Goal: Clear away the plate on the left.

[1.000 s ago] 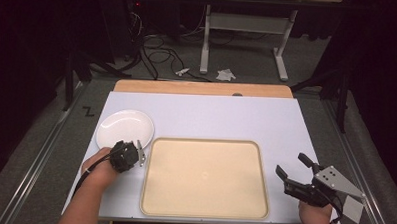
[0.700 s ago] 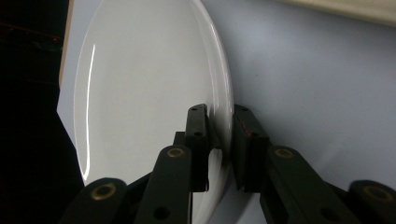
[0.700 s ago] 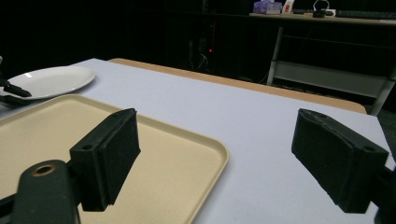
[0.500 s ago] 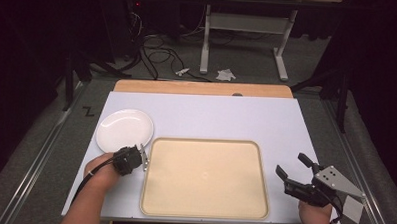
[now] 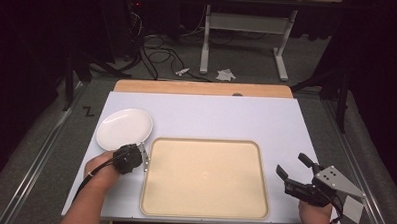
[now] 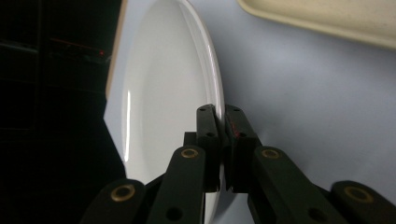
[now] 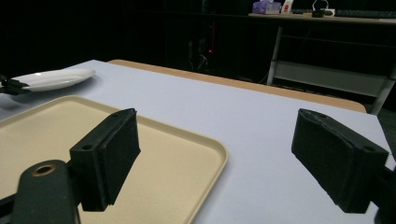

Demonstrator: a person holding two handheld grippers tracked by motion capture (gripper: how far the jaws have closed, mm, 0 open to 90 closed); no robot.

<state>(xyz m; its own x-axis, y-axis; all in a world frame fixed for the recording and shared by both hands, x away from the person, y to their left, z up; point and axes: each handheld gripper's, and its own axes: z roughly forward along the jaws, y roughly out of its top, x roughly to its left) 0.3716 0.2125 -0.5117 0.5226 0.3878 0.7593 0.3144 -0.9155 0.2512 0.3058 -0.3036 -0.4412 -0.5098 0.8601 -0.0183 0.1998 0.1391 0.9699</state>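
A white plate [image 5: 124, 128] lies at the left of the white table, just off the far left corner of an empty beige tray [image 5: 204, 177]. My left gripper [image 5: 134, 148] is at the plate's near rim. In the left gripper view its jaws [image 6: 222, 114] have just been closing and now pinch the rim of the plate [image 6: 163, 93] between their pads. My right gripper [image 5: 291, 164] hovers to the right of the tray. It stands open [image 7: 224, 154] with nothing between its pads and faces across the tray [image 7: 70, 130] toward the plate [image 7: 56, 78].
The white table top [image 5: 226, 118] runs to a wooden strip [image 5: 202, 88] along its far edge. Beyond it are a dark floor with cables and a desk frame [image 5: 244, 23]. Metal rails flank the table on both sides.
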